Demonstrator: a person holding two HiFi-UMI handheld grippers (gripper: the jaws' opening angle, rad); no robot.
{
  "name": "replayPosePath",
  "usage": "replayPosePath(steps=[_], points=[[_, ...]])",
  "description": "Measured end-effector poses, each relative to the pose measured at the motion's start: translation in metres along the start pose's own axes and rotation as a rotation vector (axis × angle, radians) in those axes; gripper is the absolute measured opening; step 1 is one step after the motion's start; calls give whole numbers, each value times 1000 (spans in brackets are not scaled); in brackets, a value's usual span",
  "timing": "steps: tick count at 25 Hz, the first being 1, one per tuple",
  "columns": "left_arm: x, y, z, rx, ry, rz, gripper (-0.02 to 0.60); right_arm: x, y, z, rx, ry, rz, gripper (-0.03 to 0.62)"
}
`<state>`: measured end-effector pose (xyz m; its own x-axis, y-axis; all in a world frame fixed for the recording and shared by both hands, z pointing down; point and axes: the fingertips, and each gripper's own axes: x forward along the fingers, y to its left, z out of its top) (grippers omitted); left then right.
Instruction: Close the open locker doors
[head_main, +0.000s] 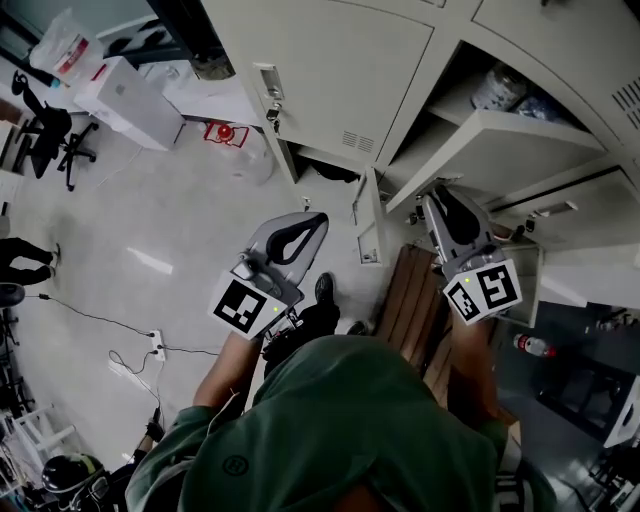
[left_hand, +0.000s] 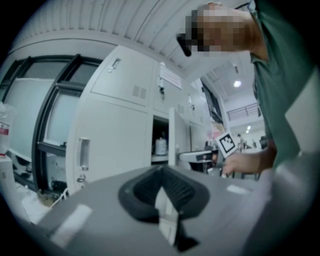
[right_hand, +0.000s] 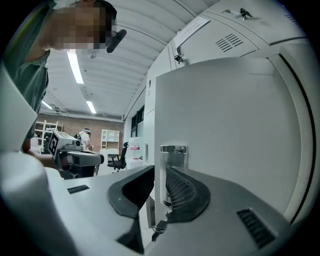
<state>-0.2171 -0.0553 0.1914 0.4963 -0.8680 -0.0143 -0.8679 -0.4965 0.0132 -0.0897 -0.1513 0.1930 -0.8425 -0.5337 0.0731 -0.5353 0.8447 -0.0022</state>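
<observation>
In the head view a bank of pale grey lockers (head_main: 330, 70) fills the top. One large locker door (head_main: 500, 140) stands swung out, and my right gripper (head_main: 437, 192) is at its lower left edge. In the right gripper view that door (right_hand: 225, 125) fills the right half. Its free edge, with the metal handle (right_hand: 173, 165) and a key (right_hand: 158, 230) below, runs between the jaws, and my right gripper (right_hand: 160, 172) is shut on the edge. A smaller low door (head_main: 367, 215) also hangs open. My left gripper (head_main: 318, 216) is shut and holds nothing.
Seen from the left gripper, a closed locker door (left_hand: 117, 130) stands left of an open door's edge (left_hand: 173, 137), with a jar (left_hand: 160, 146) on the shelf inside. A wooden bench (head_main: 410, 300) is at my feet. White boxes (head_main: 125, 100), an office chair (head_main: 45, 135) and floor cables (head_main: 120, 340) lie left.
</observation>
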Motion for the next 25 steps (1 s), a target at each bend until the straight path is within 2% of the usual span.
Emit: replayPosePath(steps=[9,24,25], points=[[22,33,-11,-12,16,-43,0,44,-36,-8,22,14,-96,64],[46,63,-22,-34,19,-81,0,89,-74,-4,3,29,-171,63],[47,63,-22,-34,19,-84,0,89,-76,-4,-7,34,-180,38]])
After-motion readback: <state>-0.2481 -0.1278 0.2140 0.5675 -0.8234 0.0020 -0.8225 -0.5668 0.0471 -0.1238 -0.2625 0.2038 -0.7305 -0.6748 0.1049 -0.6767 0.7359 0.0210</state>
